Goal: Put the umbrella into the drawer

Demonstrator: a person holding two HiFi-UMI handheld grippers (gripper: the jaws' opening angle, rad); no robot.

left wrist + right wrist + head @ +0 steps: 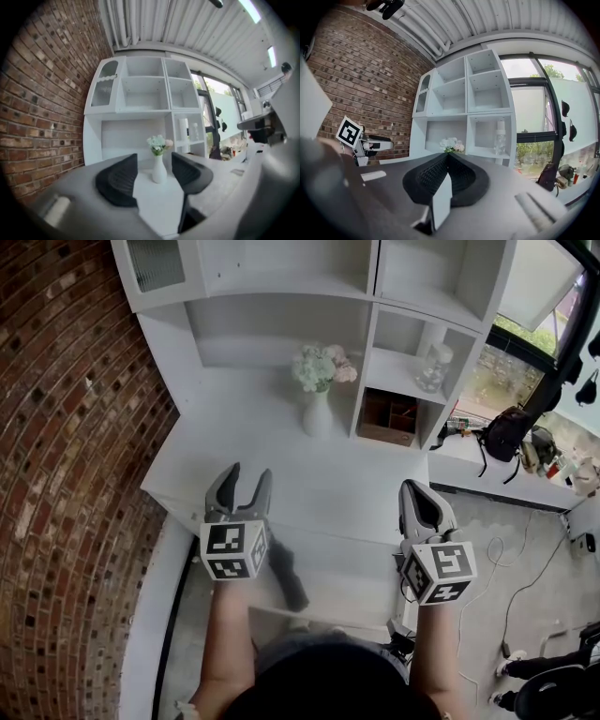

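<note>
A dark, long folded umbrella (286, 577) lies below the white desk's (281, 488) front edge, in what looks like an open drawer (349, 576); my left arm hides its near end. My left gripper (248, 474) hangs above the desk's front edge, over the umbrella. It points level at the shelves and its jaws stand open with nothing between them. In the left gripper view the left gripper (153, 159) frames the vase. To the right, my right gripper (417, 488) is held level and shut, with nothing seen between its pads (440, 171).
A white vase of flowers (317, 409) stands at the back of the desk. The shelf unit (281, 277) holds a wooden box (389, 418) and a glass bottle (433, 367). A brick wall (66, 456) runs along the left. At right are a backpack (506, 432) and floor cables (525, 568).
</note>
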